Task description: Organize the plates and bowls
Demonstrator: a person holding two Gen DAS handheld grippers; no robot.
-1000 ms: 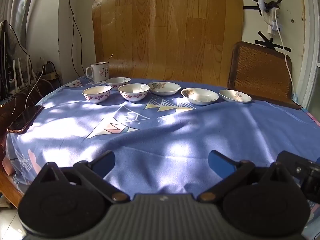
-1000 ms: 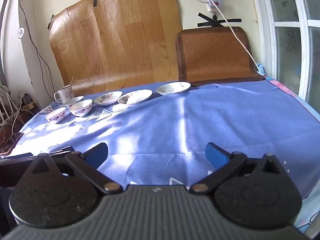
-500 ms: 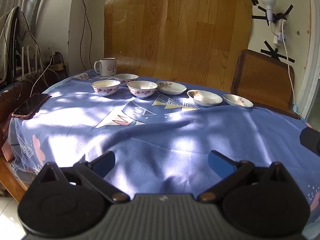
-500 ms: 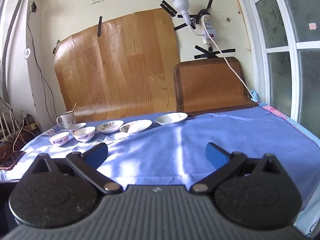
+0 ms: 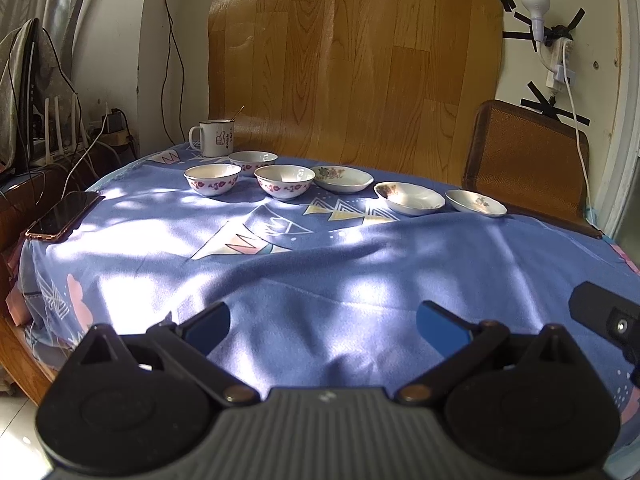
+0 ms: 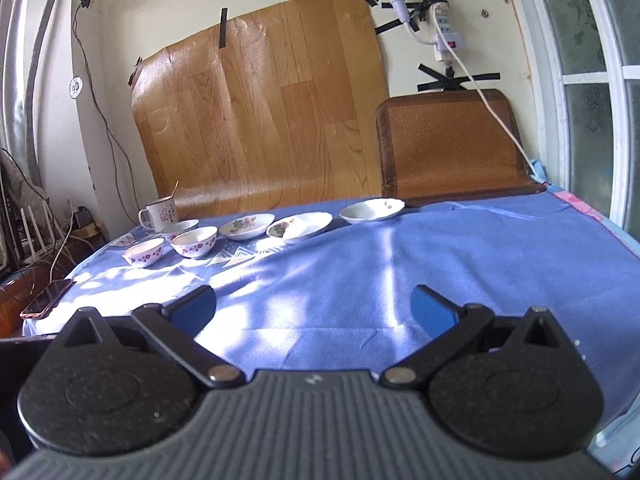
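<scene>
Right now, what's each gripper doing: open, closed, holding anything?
Left gripper: open, empty, above the blue tablecloth.
Right gripper: open, empty, also short of the bowls and plates.

Daylight enters through the frosted white-framed window (image 6: 580, 92) to the right of the tools, dappling the blue patterned tablecloth (image 5: 320, 264) ahead with bright patches and soft shadows (nearly blown out leftward). Focus stays sharp; fisheye bending curves the edges.

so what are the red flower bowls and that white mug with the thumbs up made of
The red-flowered white bowls look like glazed ceramic or porcelain: glossy, sunlit rims. The white thumbs-up mug with its thin dark rim suggests enamelled metal, though ceramic is possible.
</scene>
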